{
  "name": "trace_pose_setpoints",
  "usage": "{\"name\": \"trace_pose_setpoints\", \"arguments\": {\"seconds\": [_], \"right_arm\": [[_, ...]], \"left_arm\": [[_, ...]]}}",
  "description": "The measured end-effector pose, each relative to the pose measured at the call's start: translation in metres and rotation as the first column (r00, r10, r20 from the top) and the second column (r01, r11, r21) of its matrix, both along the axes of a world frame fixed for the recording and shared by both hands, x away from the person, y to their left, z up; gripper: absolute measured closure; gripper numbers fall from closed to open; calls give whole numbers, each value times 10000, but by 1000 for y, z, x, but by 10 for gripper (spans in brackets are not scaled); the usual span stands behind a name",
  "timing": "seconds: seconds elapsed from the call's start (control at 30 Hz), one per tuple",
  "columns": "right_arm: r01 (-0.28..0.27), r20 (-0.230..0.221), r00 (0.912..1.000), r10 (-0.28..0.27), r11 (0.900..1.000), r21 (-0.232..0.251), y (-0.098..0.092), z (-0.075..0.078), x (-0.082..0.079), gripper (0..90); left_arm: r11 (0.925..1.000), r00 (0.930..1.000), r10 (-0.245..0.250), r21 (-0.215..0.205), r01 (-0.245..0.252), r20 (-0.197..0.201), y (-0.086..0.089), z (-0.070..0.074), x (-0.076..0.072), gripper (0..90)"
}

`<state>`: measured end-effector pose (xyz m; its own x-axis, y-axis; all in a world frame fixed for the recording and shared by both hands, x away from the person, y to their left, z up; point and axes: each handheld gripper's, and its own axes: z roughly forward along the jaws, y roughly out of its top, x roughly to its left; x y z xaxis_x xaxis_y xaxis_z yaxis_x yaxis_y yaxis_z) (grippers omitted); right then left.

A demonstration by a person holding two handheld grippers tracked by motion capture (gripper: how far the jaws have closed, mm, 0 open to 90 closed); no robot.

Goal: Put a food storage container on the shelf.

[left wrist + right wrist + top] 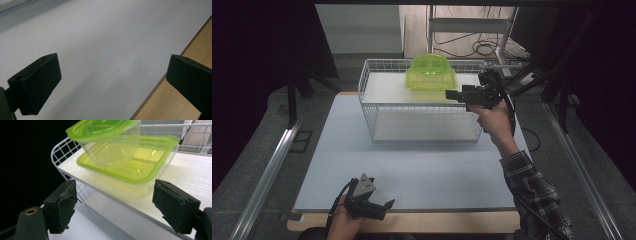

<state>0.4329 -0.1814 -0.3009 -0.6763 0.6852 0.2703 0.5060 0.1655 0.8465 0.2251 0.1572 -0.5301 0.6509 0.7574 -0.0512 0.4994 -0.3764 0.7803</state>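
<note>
Reaching with jaws wide and empty, the right gripper (pixel 451 94) has the tubs (pixel 431 73) at eleven o'clock — far nearer than the left gripper (pixel 388 207), also wide.

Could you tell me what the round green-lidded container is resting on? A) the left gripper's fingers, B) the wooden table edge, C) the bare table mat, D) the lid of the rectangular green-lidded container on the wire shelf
D: the round container sits tilted on the lid of the rectangular container, on the wire shelf.
</note>
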Motion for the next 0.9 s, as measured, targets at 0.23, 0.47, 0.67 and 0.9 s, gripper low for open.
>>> {"name": "trace_pose_setpoints", "arguments": {"seconds": [0.23, 0.47, 0.67, 0.9], "right_arm": [[-157, 7, 9999, 157, 9997, -180, -1, -7, -8, 170], [-344, 47, 9994, 346, 9985, -423, 0, -16, -14, 141], [-409, 27, 9992, 410, 9981, -465, -1, -24, -19, 127], [-577, -78, 9983, 575, 9978, -334, -3, -33, -23, 102]], "left_arm": [[10000, 10000, -7, 30, 7, -5, 0, 0, 0, 0], [10000, 10000, 1, 51, -1, -17, 0, 0, 0, 0], [10000, 10000, -6, 58, 6, -5, 0, 0, 0, 0], [10000, 10000, -24, 90, 24, -29, 0, 0, 0, 0]]}}
